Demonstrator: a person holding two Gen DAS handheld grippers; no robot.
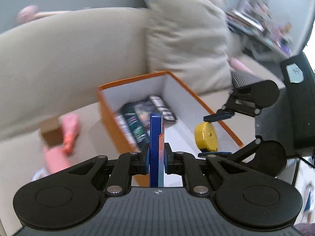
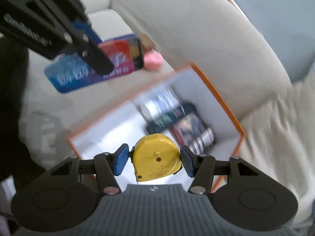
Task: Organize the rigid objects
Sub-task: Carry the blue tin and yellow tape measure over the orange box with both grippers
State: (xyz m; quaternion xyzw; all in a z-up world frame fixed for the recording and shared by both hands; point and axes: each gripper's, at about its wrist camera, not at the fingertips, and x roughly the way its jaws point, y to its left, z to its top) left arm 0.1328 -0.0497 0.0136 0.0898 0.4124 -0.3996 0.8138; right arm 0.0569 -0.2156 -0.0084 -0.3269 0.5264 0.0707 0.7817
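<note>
Beige sofa (image 1: 69,45), orange box (image 1: 110,122) on its seat.
Left gripper (image 1: 156,157) pinches a flat blue card box (image 1: 155,137); right gripper (image 2: 154,160) clamps a yellow tape measure (image 2: 156,156), both above the box.

A home living room: beige sofa (image 1: 69,49) with cushion (image 1: 187,45).
</note>
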